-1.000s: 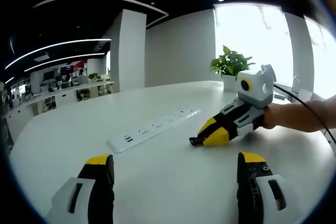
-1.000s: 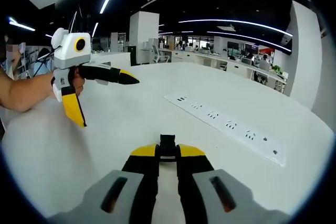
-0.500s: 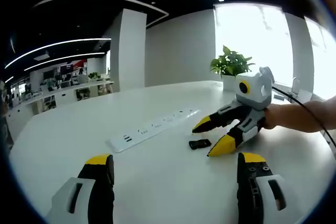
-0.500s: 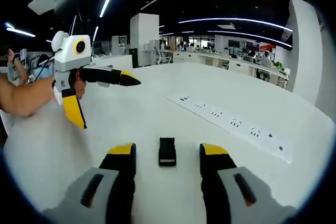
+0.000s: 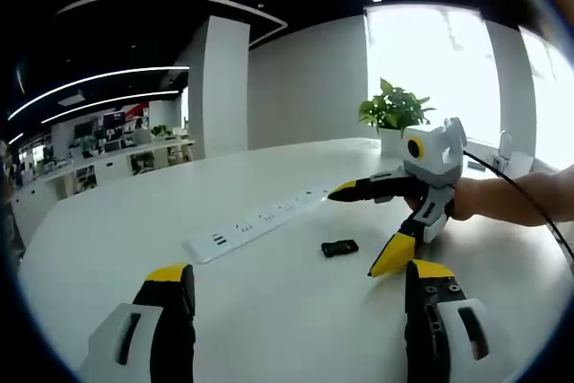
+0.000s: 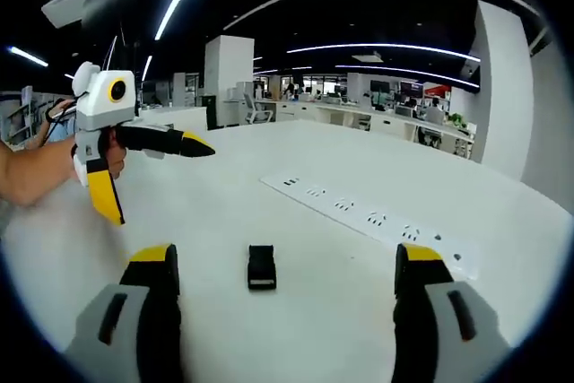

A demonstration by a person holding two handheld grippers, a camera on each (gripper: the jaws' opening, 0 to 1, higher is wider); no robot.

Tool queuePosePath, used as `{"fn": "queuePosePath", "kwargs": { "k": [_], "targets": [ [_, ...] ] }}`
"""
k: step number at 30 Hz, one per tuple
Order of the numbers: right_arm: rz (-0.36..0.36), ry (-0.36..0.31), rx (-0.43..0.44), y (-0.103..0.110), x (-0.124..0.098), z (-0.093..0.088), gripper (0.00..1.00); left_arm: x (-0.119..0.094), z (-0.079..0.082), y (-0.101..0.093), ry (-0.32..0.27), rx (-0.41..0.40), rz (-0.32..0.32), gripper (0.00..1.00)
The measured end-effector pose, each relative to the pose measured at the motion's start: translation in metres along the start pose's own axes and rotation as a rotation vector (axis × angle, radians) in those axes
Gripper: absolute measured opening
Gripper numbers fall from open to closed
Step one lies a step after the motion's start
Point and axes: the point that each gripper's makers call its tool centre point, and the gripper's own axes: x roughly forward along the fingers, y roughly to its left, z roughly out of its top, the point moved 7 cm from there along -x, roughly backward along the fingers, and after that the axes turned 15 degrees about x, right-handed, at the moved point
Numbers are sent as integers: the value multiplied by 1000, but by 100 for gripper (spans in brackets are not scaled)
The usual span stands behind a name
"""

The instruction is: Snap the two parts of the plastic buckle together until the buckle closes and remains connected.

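The buckle [image 6: 261, 267] lies flat on the white table [image 6: 296, 221], closed as one small black piece, touched by neither gripper. In the right gripper view it sits between that gripper's own jaws and a little ahead of them, its long axis running straight away from the camera toward the power strip [image 6: 372, 219]. In the left gripper view the buckle [image 5: 340, 247] lies crosswise, long axis roughly parallel to the power strip [image 5: 262, 221], well in from the table edges.

The right gripper [image 5: 381, 229] hangs just above and beside the buckle, its jaws spread wide and holding nothing. The left gripper [image 6: 148, 177] is held above the table, well off to the buckle's side, its jaws also spread wide and empty. A potted plant [image 5: 393, 111] stands at the far edge of the table.
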Motion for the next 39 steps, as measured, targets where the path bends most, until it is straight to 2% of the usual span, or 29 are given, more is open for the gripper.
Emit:
{"fn": "queuePosePath", "kwargs": {
  "k": [8, 15, 21, 25, 32, 39],
  "targets": [
    [-27, -26, -17, 0, -8, 6, 99, -1, 4, -6, 2, 9, -1, 99],
    [-42, -21, -20, 3, -21, -2, 97, -4, 1, -14, 20, 7, 2, 99],
    [-53, -16, -5, 8, -30, -6, 100, -10, 1, -20, 26, 13, 24, 99],
    [-49, -7, -38, 15, -37, -11, 100, -13, 0, -26, 44, 19, 30, 99],
    [-49, -15, -48, 22, -49, -13, 98, -23, 5, -38, 43, 28, 35, 99],
    [-48, -12, -47, 27, -58, -18, 97, -29, 1, -46, 52, 18, 40, 99]
  ]
}}
